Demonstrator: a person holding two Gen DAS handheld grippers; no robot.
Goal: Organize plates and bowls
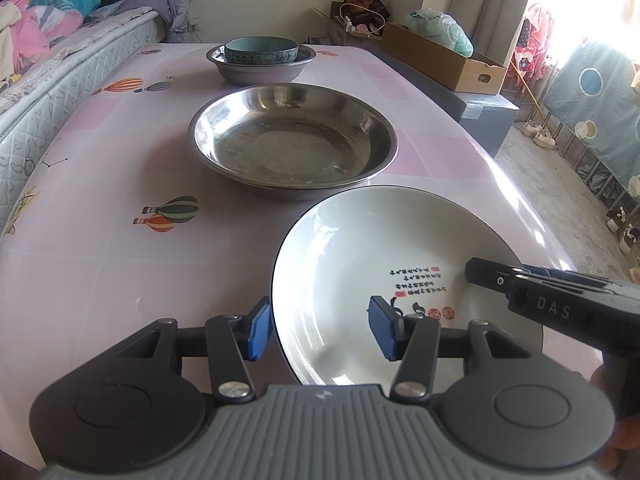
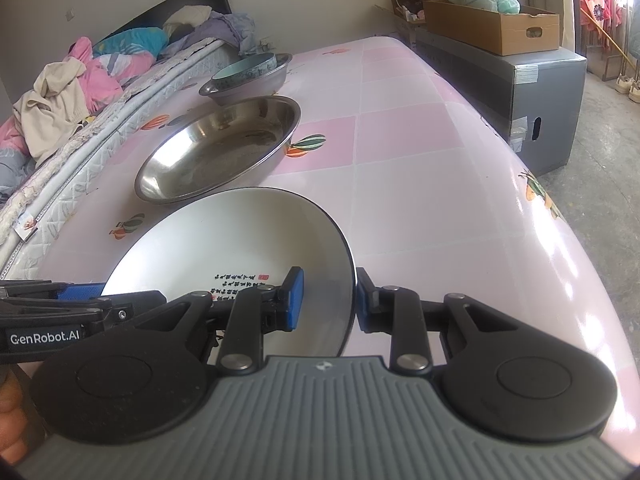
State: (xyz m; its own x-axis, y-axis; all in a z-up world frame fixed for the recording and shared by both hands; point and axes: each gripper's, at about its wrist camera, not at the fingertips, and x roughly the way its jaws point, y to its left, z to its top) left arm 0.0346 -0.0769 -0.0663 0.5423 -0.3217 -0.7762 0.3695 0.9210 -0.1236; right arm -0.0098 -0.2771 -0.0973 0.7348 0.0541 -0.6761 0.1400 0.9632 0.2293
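Observation:
A white plate [image 1: 360, 248] [image 2: 224, 240] with black writing and a dark rim hangs just above the near end of the pink table [image 1: 100, 280]. Its far edge overlaps the large steel basin [image 1: 292, 136] [image 2: 216, 144]. My left gripper [image 1: 320, 330] is shut on the plate's left rim, one blue pad outside and one inside. My right gripper [image 2: 328, 300] is shut on the plate's right rim, and one of its fingers [image 1: 492, 274] shows over the plate. Farther back, a teal bowl [image 1: 260, 50] [image 2: 244, 70] sits inside a smaller steel basin [image 1: 240, 72] [image 2: 256, 84].
A bed [image 1: 60, 60] piled with clothes runs along the table's left side. On the right, a cardboard box [image 1: 440, 60] rests on a grey box [image 1: 488, 112] next to the table. Beyond the table's right edge are the concrete floor and shoes [image 1: 540, 134].

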